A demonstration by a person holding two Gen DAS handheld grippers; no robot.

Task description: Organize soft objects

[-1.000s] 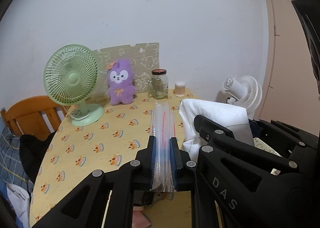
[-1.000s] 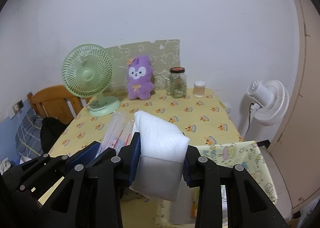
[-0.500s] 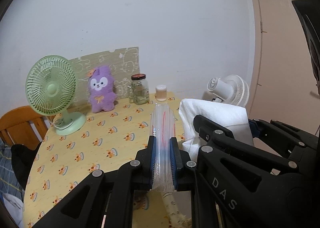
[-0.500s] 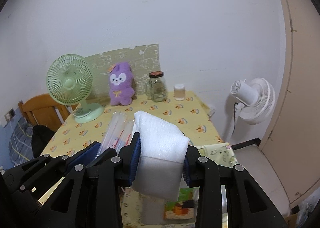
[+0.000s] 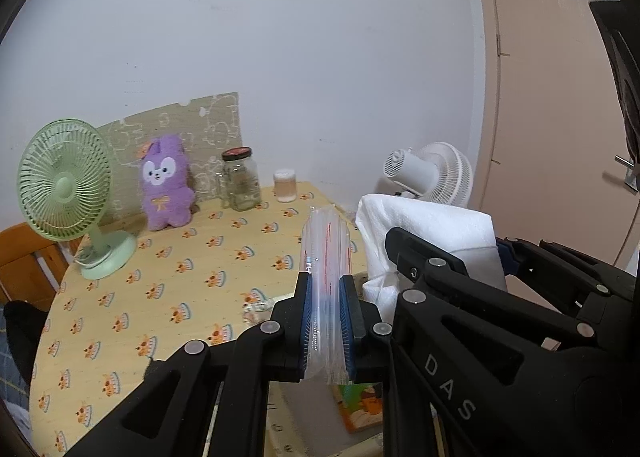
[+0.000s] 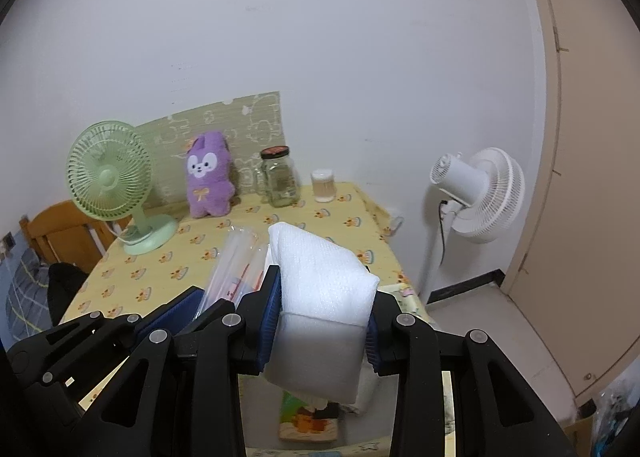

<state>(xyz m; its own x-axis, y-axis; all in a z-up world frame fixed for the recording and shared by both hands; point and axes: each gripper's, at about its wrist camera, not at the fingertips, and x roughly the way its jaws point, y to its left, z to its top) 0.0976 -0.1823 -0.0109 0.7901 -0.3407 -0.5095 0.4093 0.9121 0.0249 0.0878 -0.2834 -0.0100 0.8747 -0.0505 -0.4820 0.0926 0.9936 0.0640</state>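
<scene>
My left gripper (image 5: pixel 326 281) is shut on a clear plastic bag (image 5: pixel 326 249) with red lines, which sticks out forward between the blue pads. Close on its right, my right gripper (image 6: pixel 324 285) is shut on a folded white foam sheet (image 6: pixel 320 257); the sheet's fold rises above the jaws. The same sheet (image 5: pixel 424 225) shows at the right of the left wrist view, and the bag (image 6: pixel 232 261) at the left of the right wrist view. Both grippers hang over the near right corner of the yellow-clothed table (image 5: pixel 160 297). A purple plush toy (image 5: pixel 166 183) stands at the table's far side against the wall.
On the table stand a green desk fan (image 5: pixel 66 193), a glass jar (image 5: pixel 240 179) and a small cup (image 5: pixel 285 185). A white floor fan (image 6: pixel 476 193) stands right of the table, before a door. A wooden chair (image 5: pixel 24 253) is at the left. A colourful book (image 6: pixel 312 421) lies below the grippers.
Both grippers have moved together to the right, off toward the table's right corner; the fan and plush have slid left in view. Both grips are unchanged.
</scene>
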